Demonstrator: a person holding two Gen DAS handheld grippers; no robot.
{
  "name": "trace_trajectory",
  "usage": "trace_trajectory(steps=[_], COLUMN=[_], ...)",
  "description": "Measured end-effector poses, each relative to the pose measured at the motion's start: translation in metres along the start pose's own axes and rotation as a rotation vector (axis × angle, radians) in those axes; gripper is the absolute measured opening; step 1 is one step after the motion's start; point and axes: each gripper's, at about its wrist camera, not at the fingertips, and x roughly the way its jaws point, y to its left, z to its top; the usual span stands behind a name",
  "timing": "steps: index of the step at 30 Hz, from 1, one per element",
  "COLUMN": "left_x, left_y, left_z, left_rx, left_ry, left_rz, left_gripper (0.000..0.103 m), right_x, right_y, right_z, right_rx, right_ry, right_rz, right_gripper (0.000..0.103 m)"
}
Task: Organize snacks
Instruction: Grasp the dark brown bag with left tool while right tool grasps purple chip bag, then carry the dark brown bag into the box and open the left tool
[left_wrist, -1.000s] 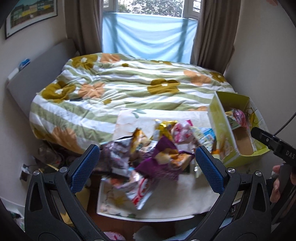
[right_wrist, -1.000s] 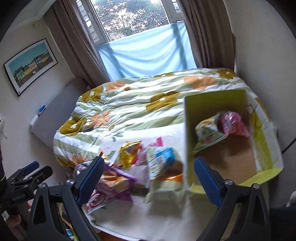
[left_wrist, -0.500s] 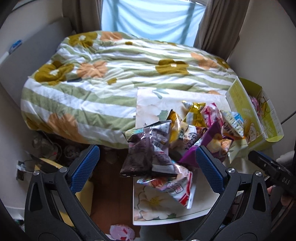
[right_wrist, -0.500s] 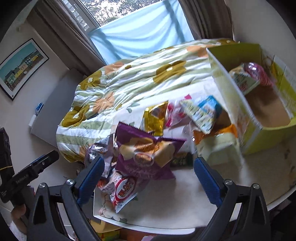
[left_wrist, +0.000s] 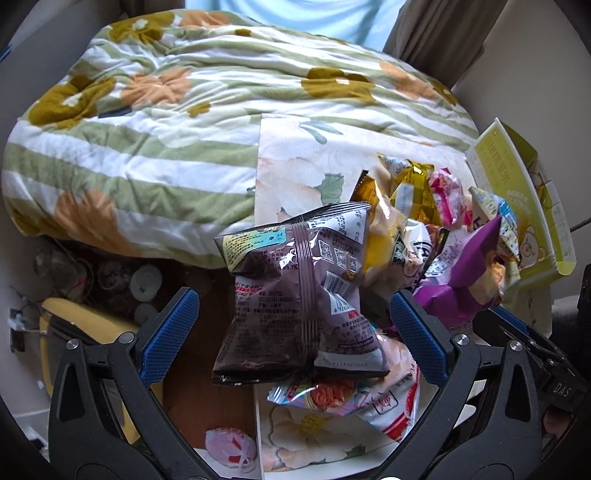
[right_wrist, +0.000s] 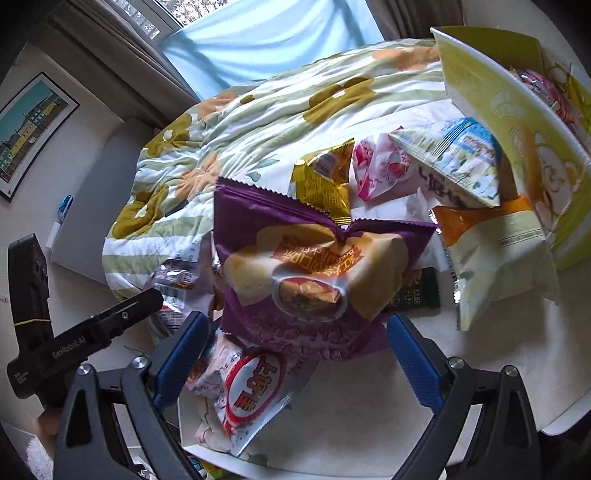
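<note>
Snack bags crowd the left wrist view: a dark brown packet (left_wrist: 299, 295) lies between the spread fingers of the left gripper (left_wrist: 293, 334), overhanging the counter (left_wrist: 295, 155) edge, with a red-and-white packet (left_wrist: 354, 402) beneath it and a floral quilt (left_wrist: 166, 122) beyond. Right wrist view: the right gripper (right_wrist: 295, 363), fingers apart, frames a purple chip bag (right_wrist: 310, 273); the yellow-green box (right_wrist: 517, 118) stands far right, a gold packet (right_wrist: 325, 181) and a pale bag (right_wrist: 495, 262) lying between.

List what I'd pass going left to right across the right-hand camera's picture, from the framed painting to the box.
Framed picture → the other claw → purple snack bag → gold packet → pink packet → blue-and-white packet → yellow-green box.
</note>
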Motion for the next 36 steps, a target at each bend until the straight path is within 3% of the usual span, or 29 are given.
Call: trace_trajectory(steps=[5, 7, 9, 15, 21, 30, 36], left_x=[0.018, 0.023, 0.027, 0.029, 0.024, 0.009, -0.003], left_y=[0.002, 0.001, 0.001, -0.005, -0.004, -0.005, -0.006], left_z=[0.004, 0.004, 0.004, 0.0, -0.005, -0.015, -0.021], left_rx=[-0.005, -0.008, -0.011, 0.015, 0.01, 0.024, 0.017], left_ry=[0.018, 0.03, 0.042, 0.041, 0.041, 0.016, -0.007], left_rz=[-0.005, -0.008, -0.009, 0.003, -0.01, 0.001, 0.001], left_gripper=[0.1, 0.094, 0.078, 0.065, 0.059, 0.057, 0.057], right_x=[0.013, 0.017, 0.021, 0.026, 0.03, 0.038, 0.036], right_y=[-0.001, -0.003, -0.003, -0.001, 0.003, 0.008, 0.007], right_z=[0.003, 0.005, 0.007, 0.011, 0.014, 0.011, 0.005], right_rx=[0.0, 0.005, 0.01, -0.013, -0.017, -0.055, -0.069], right_ry=[0.01, 0.014, 0.017, 0.022, 0.032, 0.028, 0.027], right_rz=[0.001, 0.002, 0.003, 0.003, 0.004, -0.019, -0.029], right_gripper=[0.096, 0.096, 0.096, 0.096, 0.096, 0.096, 0.078])
